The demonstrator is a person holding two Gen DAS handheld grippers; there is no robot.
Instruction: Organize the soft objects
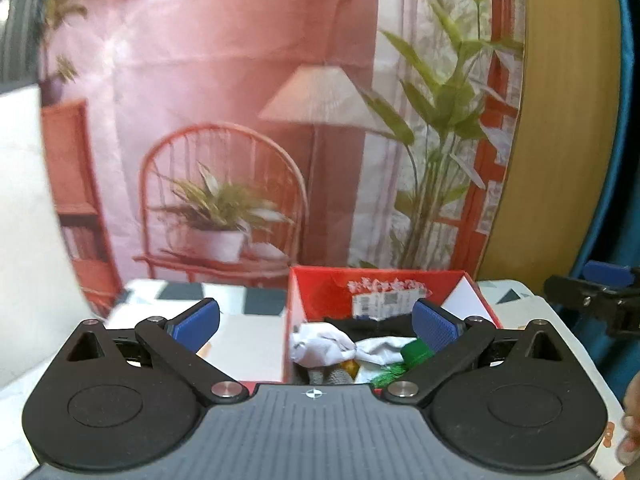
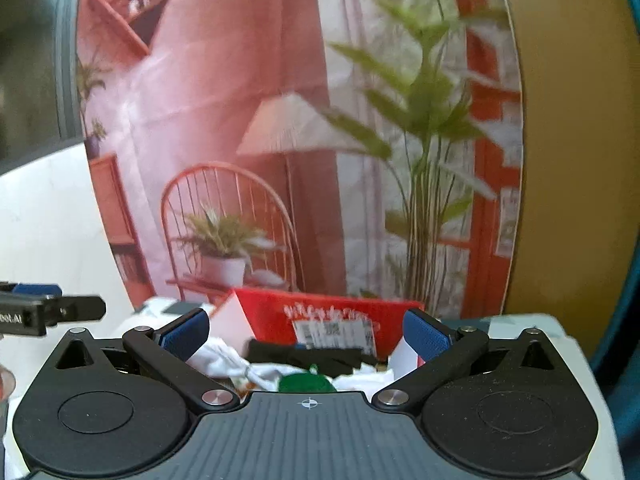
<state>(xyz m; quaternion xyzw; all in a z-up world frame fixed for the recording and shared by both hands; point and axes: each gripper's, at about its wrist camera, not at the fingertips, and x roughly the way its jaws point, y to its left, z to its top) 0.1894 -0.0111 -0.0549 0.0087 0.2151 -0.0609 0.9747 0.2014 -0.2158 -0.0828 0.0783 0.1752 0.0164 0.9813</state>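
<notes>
The left tool [image 1: 316, 322] has its two blue pads spread wide and nothing is between them. The right tool [image 2: 304, 330] is also fully spread and carries nothing. Both point a little downward toward a red cardboard box [image 1: 298, 300] that stands open on the worktop [image 1: 248, 344], close to its back edge. The soft things are inside this box: a crumpled white cloth [image 1: 320, 344] lies in the front part, a black folded fabric [image 1: 360, 326] lies behind it, and a green soft item [image 1: 414, 350] is beside the white cloth on the right. In the right wrist view the same box [image 2: 276, 306] shows the black fabric [image 2: 316, 354] in the middle, white cloth [image 2: 224, 360] on the left and the green item [image 2: 306, 382] nearest to the camera. A white label [image 1: 384, 302] with print is stuck on the inner back wall of the box. The worktop has a white surface with dark geometric shapes. Behind it hangs a printed backdrop [image 1: 240, 120] showing a pink room with a chair, a lamp and plants. In the left wrist view the right tool [image 1: 600, 292] is seen at the right edge, apart from the box, and a part of a hand [image 1: 632, 420] is seen low at the same edge.
</notes>
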